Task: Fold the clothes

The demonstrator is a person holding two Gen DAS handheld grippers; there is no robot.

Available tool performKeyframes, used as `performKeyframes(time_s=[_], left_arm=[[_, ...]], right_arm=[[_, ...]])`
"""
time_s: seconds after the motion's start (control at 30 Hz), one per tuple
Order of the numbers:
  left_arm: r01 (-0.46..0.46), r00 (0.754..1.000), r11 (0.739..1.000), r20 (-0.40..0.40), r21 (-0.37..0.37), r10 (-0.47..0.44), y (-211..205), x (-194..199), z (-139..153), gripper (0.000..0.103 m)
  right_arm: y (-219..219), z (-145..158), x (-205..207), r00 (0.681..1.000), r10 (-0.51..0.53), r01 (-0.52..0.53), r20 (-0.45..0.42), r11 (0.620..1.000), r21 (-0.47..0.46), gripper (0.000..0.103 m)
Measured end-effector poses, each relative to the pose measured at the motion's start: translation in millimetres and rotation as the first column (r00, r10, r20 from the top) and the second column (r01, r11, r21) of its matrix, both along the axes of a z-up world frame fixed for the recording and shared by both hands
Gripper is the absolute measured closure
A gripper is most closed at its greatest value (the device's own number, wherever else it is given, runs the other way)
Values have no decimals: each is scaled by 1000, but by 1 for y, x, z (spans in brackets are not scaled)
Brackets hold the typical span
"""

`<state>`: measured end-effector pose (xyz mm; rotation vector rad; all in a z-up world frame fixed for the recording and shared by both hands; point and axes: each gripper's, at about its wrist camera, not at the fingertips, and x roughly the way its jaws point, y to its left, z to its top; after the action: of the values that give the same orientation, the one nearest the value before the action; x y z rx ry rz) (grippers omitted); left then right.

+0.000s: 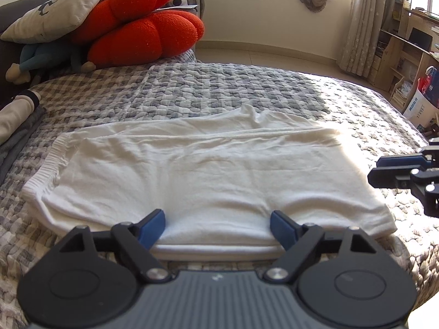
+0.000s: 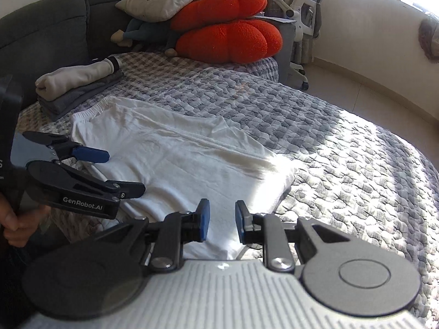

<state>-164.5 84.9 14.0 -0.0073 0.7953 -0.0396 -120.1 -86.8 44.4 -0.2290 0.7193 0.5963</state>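
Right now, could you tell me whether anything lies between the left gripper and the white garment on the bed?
Nothing visible does. The left gripper hangs open right over the near edge of the white garment, with only the folded fabric between its fingers. The right gripper is off to the garment's side, out of the way.

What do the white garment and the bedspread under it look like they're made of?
White garment: soft matte knit, probably cotton, judging by its limp creases and ribbed hem. Bedspread: puckered, quilted woven cloth in a grey check, probably cotton.
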Motion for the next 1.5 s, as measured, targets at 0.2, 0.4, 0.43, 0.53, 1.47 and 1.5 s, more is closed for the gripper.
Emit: performKeyframes(time_s=[0.2,0.4,0.43,0.53,1.47,1.5], left_arm=[[4,1000,1000,7,11,-4,-2,-1,-1,17],[6,1000,1000,8,12,-6,-2,-1,-1,17],[6,1000,1000,8,12,-6,-2,0,-1,17],[7,1000,1000,8,14,-7,-3,0,-1,16],[5,999,998,38,67,-8,-12,-2,-2,15],[6,999,997,40,73,-9,-13,-2,-2,15]], right_arm=[[-11,-11,43,984,-164,167,-64,985,46,79],[-17,-25,72,961,-239,253,-139,963,91,79],[-16,-25,74,961,-240,253,-135,963,91,79],[-14,-26,79,963,-242,253,-120,964,87,79],[28,-34,75,966,-210,234,152,958,-165,62],[29,-34,75,965,-208,234,157,957,-171,62]])
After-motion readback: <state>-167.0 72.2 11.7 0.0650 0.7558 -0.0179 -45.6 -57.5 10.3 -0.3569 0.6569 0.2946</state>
